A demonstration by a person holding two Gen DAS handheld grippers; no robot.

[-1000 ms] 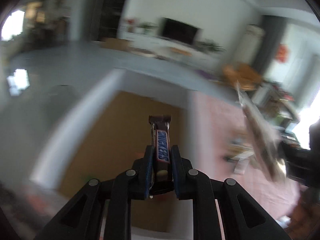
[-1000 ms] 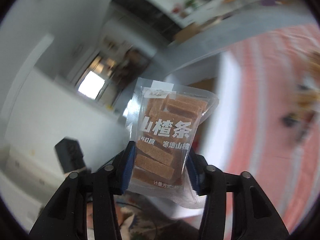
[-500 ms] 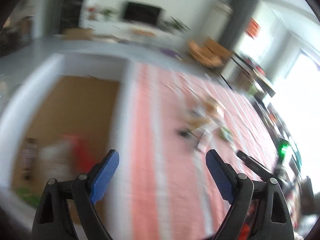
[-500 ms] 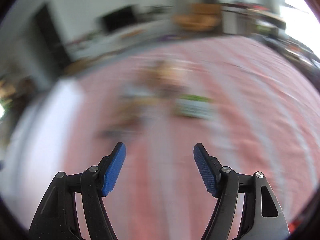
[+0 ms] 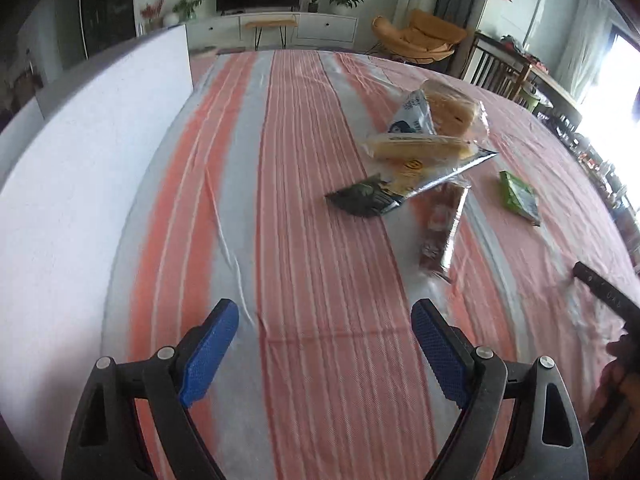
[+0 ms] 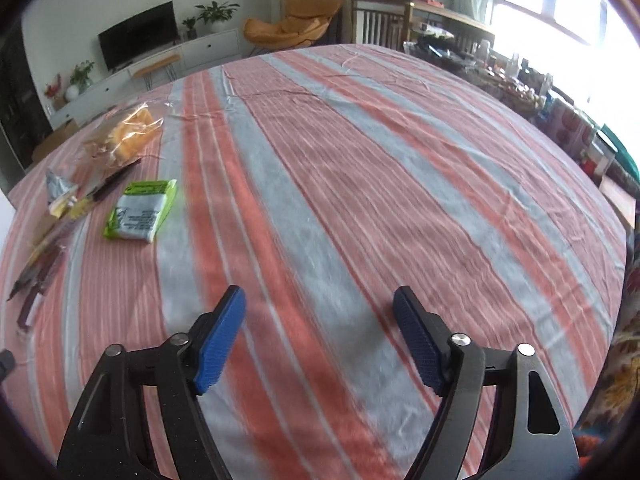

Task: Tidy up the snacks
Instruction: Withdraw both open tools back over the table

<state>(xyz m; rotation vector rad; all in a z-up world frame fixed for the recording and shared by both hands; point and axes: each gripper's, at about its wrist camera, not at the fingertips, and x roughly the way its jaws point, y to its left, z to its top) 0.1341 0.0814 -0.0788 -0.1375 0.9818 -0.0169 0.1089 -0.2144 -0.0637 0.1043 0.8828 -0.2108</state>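
My left gripper (image 5: 324,336) is open and empty above the striped tablecloth (image 5: 304,240). Ahead of it lies a heap of snacks: a clear bag of yellow cakes (image 5: 452,110), a yellow packet (image 5: 416,152), a dark green packet (image 5: 362,198), a long brown bar (image 5: 442,224) and a green-and-white packet (image 5: 518,198). My right gripper (image 6: 320,332) is open and empty over bare cloth (image 6: 360,160). In its view the green-and-white packet (image 6: 140,210), the cake bag (image 6: 126,136) and the long bars (image 6: 44,256) lie far left.
A tall white box wall (image 5: 80,160) stands along the table's left side. The other hand's tool (image 5: 604,296) shows at the right edge of the left wrist view. Chairs, a TV unit and cluttered shelves stand beyond the table.
A second ago the left gripper held a Snickers bar over the box and the right held a hawthorn-strip bag. Both have let go, opened and swung back over the table.
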